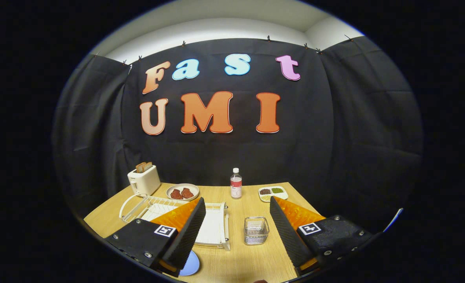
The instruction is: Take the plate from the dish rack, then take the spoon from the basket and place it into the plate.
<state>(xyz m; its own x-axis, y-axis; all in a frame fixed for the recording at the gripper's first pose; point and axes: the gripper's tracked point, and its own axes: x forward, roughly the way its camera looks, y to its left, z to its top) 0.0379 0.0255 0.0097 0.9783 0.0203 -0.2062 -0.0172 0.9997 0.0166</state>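
Tool (236, 232) held wide apart above the bench (252, 259), nothing gripped.

The blue plate (191, 264) is seen flat on the bench just in front of the dish rack (216, 228); the wire basket (256, 230) is set just right of the rack, between the fingers. No spoon can be made out; the basket is best approached from above, fingers kept apart until a handle is straddled.

Fingers (276, 228) wide apart above basket (256, 230)

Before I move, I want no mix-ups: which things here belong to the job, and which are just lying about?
Job: white dish rack, wire basket, blue plate, open tongs.

Lying about: toaster, meat dish, water bottle, divided tray.
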